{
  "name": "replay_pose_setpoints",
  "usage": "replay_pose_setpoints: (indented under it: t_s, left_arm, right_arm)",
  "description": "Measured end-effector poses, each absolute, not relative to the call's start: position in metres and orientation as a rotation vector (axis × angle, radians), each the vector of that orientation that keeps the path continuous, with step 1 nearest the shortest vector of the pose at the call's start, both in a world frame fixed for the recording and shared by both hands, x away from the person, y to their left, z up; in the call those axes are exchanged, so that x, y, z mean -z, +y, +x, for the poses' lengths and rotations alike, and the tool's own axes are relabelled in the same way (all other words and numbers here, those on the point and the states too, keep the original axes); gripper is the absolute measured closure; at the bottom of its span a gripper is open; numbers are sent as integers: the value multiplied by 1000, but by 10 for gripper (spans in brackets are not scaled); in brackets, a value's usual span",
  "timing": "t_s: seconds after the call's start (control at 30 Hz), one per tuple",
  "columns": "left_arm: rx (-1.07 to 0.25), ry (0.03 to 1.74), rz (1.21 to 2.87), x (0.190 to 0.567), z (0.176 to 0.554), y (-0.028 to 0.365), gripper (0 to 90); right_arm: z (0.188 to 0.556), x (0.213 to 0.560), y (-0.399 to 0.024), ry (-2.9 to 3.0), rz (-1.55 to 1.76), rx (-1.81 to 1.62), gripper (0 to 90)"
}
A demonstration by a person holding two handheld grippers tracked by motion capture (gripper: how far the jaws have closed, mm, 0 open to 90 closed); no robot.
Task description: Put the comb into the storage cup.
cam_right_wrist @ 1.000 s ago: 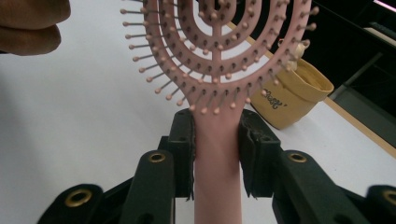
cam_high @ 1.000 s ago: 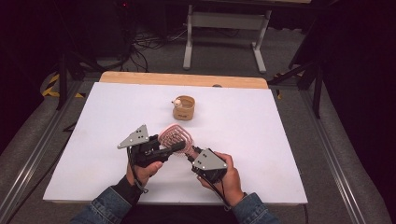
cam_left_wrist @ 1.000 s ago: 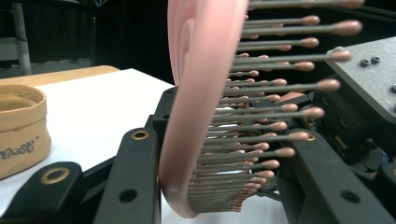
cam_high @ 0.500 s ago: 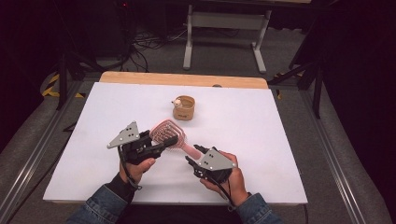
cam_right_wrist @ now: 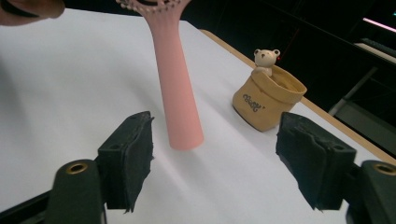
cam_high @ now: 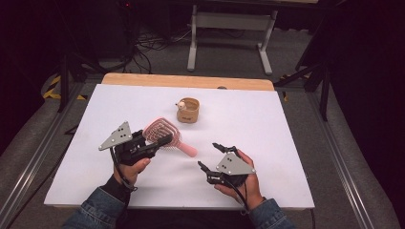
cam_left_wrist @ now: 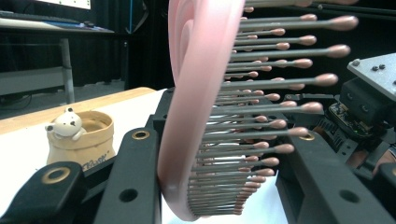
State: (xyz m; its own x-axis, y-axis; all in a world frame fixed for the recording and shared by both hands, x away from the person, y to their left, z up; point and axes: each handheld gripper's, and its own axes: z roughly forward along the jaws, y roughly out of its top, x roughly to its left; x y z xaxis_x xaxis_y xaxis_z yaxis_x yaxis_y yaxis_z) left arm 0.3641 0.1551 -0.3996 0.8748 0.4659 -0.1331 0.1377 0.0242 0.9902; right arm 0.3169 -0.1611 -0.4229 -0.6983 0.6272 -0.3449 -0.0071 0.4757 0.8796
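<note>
Now the left tongs (cam_high: 160,141) pinch the pink hairbrush (cam_high: 165,135) by its head above the bench (cam_high: 286,124), while the right tongs (cam_high: 210,155), just opened and empty, sit apart from its handle. With one grip only, the brush could pivot or slip and knock the bear pouch (cam_high: 188,110).

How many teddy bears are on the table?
1. The little white bear peeks over the rim of the tan pouch, which stands near the table's far middle.
</note>
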Motion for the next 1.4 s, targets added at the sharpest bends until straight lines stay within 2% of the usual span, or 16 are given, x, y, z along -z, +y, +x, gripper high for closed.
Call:
replay_pose_setpoints:
  t_s: [0.23,0.33,0.53,1.4]
  left_arm:
    - [-294,500,1539,397,365,162,629]
    - [-311,505,1540,395,366,165,629]
    - [-340,516,1525,391,369,173,629]
    - [-444,569,1476,379,371,204,629]
  right_arm:
    - [318,424,-177,2026,557,-1269,193]
    - [319,426,-184,2029,562,-1256,125]
    - [319,429,-195,1993,595,-1260,47]
    - [319,437,-210,1962,640,-1223,38]
